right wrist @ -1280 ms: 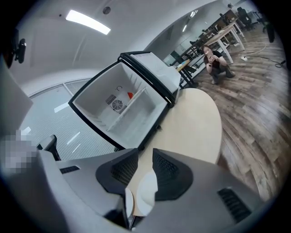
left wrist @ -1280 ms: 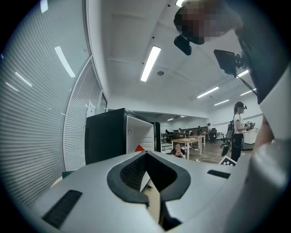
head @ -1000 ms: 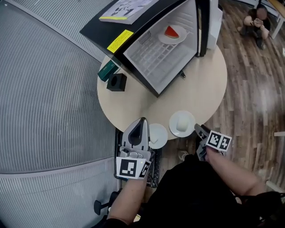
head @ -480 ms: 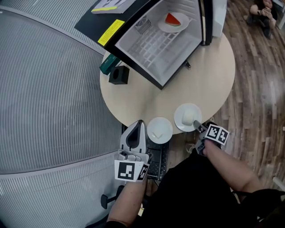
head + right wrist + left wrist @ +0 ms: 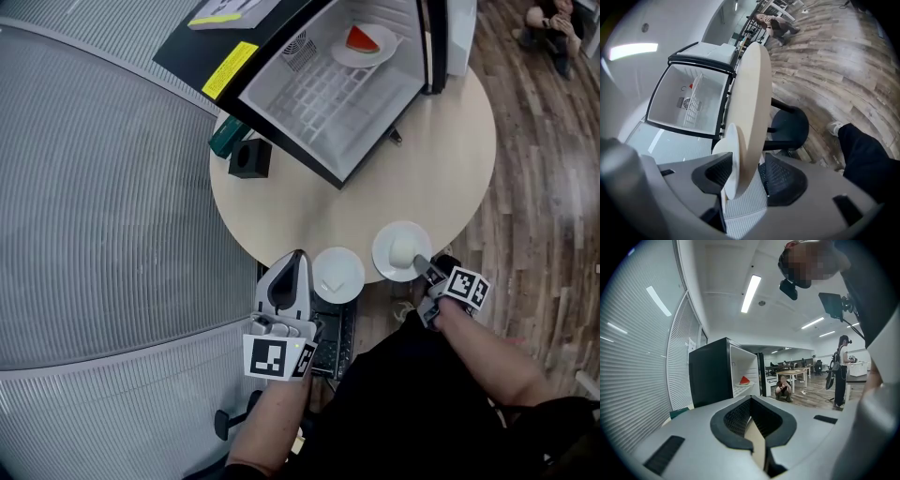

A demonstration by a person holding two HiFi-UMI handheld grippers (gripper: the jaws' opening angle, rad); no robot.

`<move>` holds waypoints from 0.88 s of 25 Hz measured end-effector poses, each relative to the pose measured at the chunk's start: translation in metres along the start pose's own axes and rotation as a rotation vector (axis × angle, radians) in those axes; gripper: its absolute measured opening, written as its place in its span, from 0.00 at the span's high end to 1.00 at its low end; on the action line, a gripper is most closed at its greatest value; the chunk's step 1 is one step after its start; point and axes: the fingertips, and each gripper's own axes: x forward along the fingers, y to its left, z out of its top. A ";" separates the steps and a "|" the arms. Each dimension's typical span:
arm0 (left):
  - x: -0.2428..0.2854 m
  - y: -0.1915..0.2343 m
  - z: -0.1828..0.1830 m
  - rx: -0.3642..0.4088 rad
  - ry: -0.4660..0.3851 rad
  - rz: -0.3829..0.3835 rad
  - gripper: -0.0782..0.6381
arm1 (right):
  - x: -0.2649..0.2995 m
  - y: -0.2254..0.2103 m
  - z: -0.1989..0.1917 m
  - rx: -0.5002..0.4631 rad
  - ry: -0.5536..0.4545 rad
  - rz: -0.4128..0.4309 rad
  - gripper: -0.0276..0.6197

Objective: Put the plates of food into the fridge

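the right gripper (image 5: 419, 264) has just been opening its jaws. they stand wide apart and released, with the rim of the plate (image 5: 386, 261) and the near edge of the table (image 5: 309, 202) between them. the left gripper (image 5: 297, 256) is clenched on nothing, just beside the second plate (image 5: 337, 274).

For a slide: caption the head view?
Right gripper, jaws just opened around a plate at the table edge; another plate sits in the open fridge.

Head view looks steeply down; all three apparently share fridge (image 5: 323, 108).
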 end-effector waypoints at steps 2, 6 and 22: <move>0.004 -0.002 0.001 0.003 -0.003 -0.009 0.89 | 0.004 0.002 0.001 0.009 0.004 0.012 0.63; 0.009 -0.001 0.002 -0.001 -0.002 -0.012 0.89 | 0.003 0.002 0.001 0.019 0.015 0.026 0.70; 0.038 0.003 0.006 -0.038 -0.031 -0.037 0.89 | -0.019 0.017 0.000 0.030 0.043 0.026 0.92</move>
